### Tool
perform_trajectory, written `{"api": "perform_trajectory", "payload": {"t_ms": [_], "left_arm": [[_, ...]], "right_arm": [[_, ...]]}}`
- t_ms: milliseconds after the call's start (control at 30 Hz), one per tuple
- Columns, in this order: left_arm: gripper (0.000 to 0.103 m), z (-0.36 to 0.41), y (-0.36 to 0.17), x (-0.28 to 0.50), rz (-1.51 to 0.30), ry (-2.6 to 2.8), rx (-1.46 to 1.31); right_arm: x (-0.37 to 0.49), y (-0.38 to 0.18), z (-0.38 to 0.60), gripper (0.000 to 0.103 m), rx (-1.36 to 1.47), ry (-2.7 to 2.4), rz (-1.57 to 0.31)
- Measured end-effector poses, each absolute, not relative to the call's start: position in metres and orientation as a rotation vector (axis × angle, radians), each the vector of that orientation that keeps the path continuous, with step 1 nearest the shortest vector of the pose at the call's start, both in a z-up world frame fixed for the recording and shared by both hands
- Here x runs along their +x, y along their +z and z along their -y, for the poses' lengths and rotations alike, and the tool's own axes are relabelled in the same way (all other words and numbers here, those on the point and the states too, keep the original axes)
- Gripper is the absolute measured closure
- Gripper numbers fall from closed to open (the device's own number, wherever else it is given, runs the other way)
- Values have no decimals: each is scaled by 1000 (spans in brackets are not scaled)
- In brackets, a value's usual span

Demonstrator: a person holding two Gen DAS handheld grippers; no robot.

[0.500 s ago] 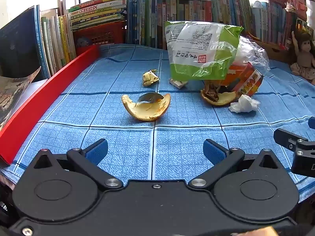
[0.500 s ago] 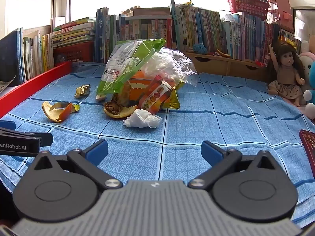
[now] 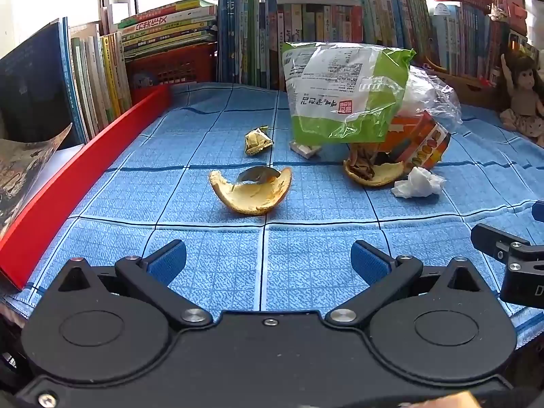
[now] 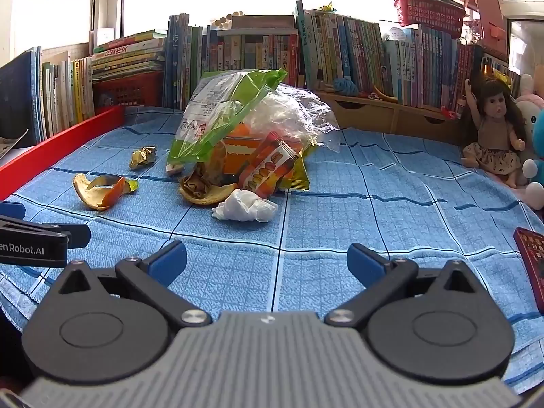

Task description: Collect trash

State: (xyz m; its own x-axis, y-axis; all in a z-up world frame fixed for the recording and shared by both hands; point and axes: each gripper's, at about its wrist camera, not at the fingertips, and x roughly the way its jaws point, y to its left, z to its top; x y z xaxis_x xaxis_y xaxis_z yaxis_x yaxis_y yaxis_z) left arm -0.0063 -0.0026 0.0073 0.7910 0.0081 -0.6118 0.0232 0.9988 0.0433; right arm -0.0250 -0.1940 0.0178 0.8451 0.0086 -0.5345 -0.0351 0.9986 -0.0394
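While both grippers hang low over the near edge of the blue checked cloth [image 3: 306, 265], neither one holds anything: the left gripper [image 3: 268, 260] has its blue pads spread wide with only bare cloth between them, and the right gripper [image 4: 267, 261] stands just as wide and just as empty.

Taking the green snack bag [image 3: 343, 91] as the landmark, the trash lies gathered around it. A clear plastic bag [image 4: 299, 115] bulges out from behind it, and an orange box [image 3: 418, 136] with a macaron wrapper [image 4: 268, 170] leans against its base. Just in front of the green snack bag lies a peel holding brown scraps [image 3: 370, 170], and touching that peel, a crumpled white tissue [image 4: 244, 205]. Toward the red board [image 3: 78, 183] from the bag sits a crumpled gold wrapper [image 3: 256, 140], and nearer the grippers, apart from the pile, a curled orange peel [image 3: 251, 192]. A small white scrap [image 3: 306, 149] sits at the bag's lower corner. A doll [image 4: 493, 136] sits well apart from the bag against the bookshelf [image 4: 340, 51].
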Motion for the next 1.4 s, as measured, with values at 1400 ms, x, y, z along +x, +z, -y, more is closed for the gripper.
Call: {"api": "perform_trajectory", "payload": {"t_ms": [1400], "left_arm": [[0, 1, 9, -6, -654, 0, 41]], "right_arm": [[-24, 20, 191, 0, -74, 27, -555]]}}
